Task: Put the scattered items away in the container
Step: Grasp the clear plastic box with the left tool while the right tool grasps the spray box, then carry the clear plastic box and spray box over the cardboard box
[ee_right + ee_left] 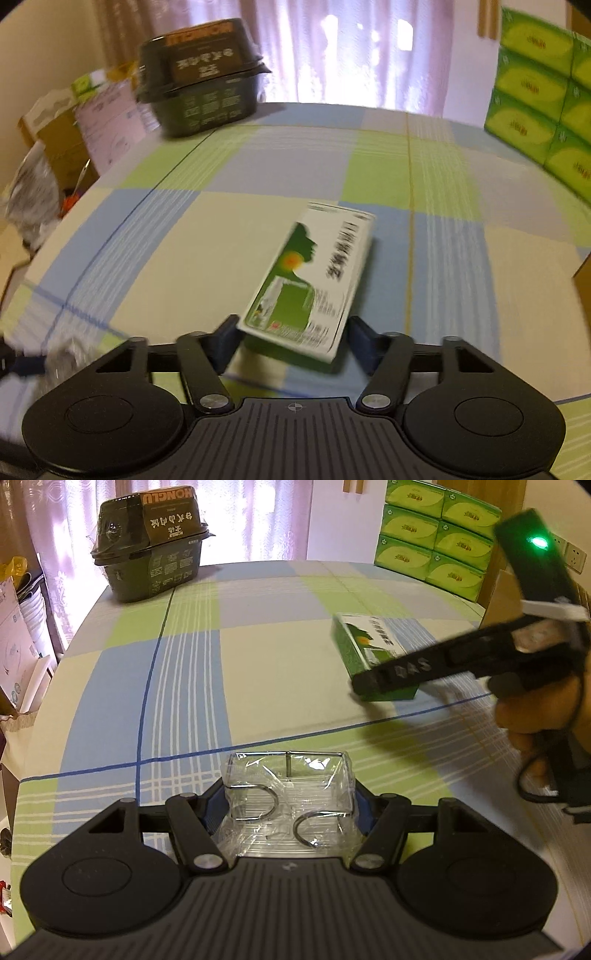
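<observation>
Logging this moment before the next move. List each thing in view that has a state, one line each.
Left tongs: shut on the plastic-wrapped wire rack.
Right tongs: straddling the green and white box; grip unclear through blur.
Green and white box: closed, lying flat on the tablecloth.
Dark lidded container: lid on, wrapped, at the far edge.

Open checked cloth [258, 657] lies between the dark tub [147, 550] (far left) and, seemingly, stacked tissue packs [432, 539].

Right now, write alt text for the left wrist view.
The left gripper grips a plastic-wrapped wire rack above a checked tablecloth. At right, the right gripper reaches a green box.
</observation>
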The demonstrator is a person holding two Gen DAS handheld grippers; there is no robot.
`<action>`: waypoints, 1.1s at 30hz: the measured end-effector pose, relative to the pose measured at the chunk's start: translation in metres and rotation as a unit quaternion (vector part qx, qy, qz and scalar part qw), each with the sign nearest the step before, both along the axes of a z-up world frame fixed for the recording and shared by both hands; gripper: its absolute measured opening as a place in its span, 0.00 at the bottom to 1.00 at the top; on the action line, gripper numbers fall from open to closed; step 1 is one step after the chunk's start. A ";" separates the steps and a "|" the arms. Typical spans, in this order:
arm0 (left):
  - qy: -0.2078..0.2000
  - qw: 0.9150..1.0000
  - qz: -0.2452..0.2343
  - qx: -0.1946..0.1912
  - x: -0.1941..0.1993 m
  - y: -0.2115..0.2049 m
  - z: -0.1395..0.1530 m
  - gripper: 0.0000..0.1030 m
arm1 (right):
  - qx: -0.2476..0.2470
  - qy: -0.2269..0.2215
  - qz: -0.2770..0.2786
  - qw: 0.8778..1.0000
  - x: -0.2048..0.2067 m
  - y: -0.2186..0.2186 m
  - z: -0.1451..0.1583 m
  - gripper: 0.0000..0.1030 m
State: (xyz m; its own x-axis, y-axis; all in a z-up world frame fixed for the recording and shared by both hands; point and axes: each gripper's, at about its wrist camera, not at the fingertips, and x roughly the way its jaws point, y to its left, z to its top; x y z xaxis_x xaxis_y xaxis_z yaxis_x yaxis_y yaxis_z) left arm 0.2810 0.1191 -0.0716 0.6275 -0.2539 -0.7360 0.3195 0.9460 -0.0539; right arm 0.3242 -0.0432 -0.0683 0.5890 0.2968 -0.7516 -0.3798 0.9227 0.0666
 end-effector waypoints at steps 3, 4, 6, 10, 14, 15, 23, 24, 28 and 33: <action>0.002 1.000 -0.003 -0.002 -0.006 -0.004 0.000 0.60 | -0.004 0.005 0.020 1.000 -0.020 -0.013 0.001 0.57; 0.003 1.000 -0.004 -0.004 -0.009 -0.006 0.001 0.60 | -0.003 0.009 0.025 1.000 -0.028 -0.019 0.002 0.57; 0.006 1.000 -0.007 -0.008 -0.017 -0.012 0.001 0.60 | -0.002 0.015 0.036 0.999 -0.049 -0.031 0.004 0.57; 0.011 1.000 -0.020 -0.016 -0.040 -0.030 0.003 0.60 | 0.001 0.031 0.060 0.998 -0.104 -0.061 0.009 0.57; 0.014 0.999 -0.036 -0.021 -0.070 -0.052 0.006 0.60 | -0.014 0.037 0.077 0.996 -0.163 -0.089 0.011 0.57; 0.015 0.999 -0.040 -0.020 -0.077 -0.056 0.007 0.60 | -0.019 0.038 0.075 0.996 -0.175 -0.096 0.012 0.57; 0.019 0.999 -0.043 -0.016 -0.121 -0.080 0.007 0.61 | -0.034 0.015 0.066 0.997 -0.224 -0.116 0.009 0.92; 0.020 0.999 -0.042 -0.015 -0.123 -0.081 0.007 0.61 | -0.033 0.003 0.067 0.997 -0.226 -0.116 0.010 1.00; 0.017 0.999 -0.041 -0.003 -0.126 -0.082 0.008 0.61 | -0.030 -0.019 0.077 0.996 -0.224 -0.108 0.013 1.00; 0.013 0.999 -0.041 0.006 -0.122 -0.081 0.007 0.62 | -0.029 -0.023 0.071 0.997 -0.207 -0.105 0.008 1.00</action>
State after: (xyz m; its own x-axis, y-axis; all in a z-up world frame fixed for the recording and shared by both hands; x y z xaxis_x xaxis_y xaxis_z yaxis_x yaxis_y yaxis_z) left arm 0.1593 0.0384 -0.0643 0.5860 -0.2948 -0.7548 0.3949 0.9173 -0.0516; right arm 0.1170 -0.1479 -0.0607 0.5785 0.3369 -0.7429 -0.5087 0.8609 -0.0057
